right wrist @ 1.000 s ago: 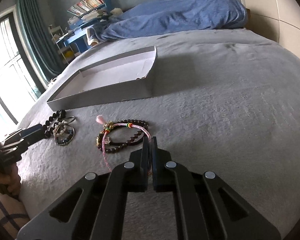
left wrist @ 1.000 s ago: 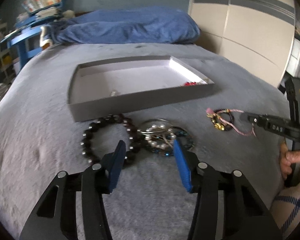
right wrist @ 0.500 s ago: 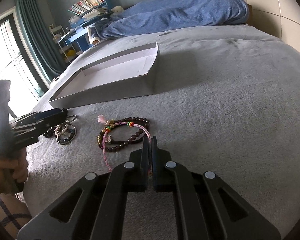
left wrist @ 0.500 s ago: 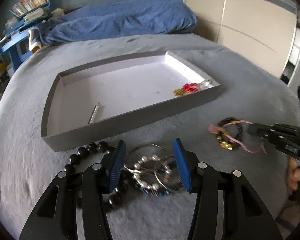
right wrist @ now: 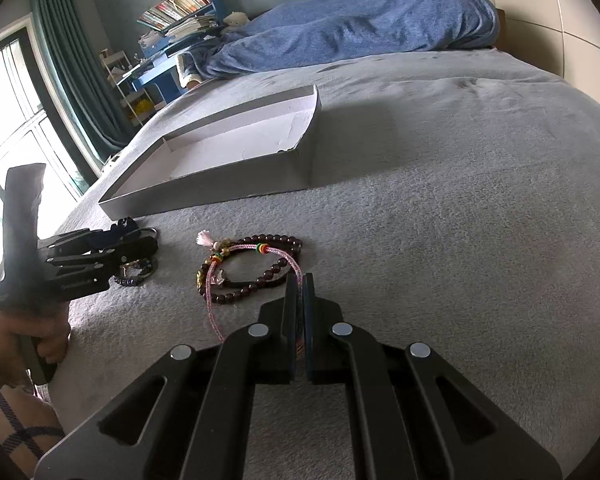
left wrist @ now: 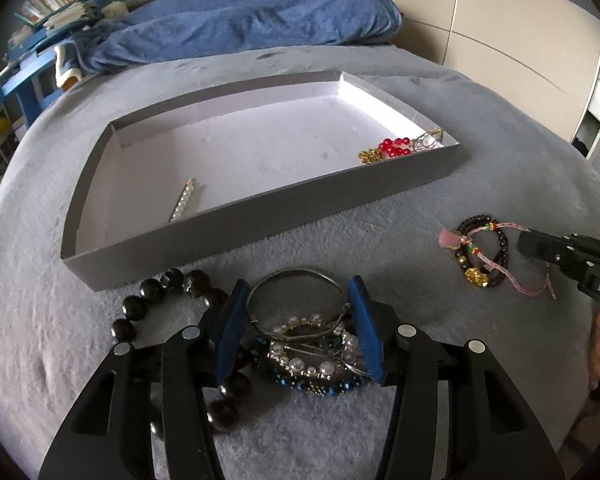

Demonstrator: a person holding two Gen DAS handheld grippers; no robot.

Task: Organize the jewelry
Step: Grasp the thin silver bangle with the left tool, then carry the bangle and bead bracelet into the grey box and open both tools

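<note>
On the grey bed (left wrist: 480, 128), the open tray (left wrist: 260, 216) lies far of the loose pieces; the left gripper (left wrist: 298, 324) has advanced to straddle the tangled bracelets (left wrist: 312, 344), half open, gripping nothing (pickup looks imminent), while the right gripper (right wrist: 299, 312), shut and empty, waits beside the corded bracelet (right wrist: 252, 268).

hidden: black bead bracelet (left wrist: 148, 312) partly behind left claw (left wrist: 298, 324) | cut off: right claw (left wrist: 572, 260) at frame edge | unclear: gold piece (left wrist: 430, 140) in tray's corner
</note>
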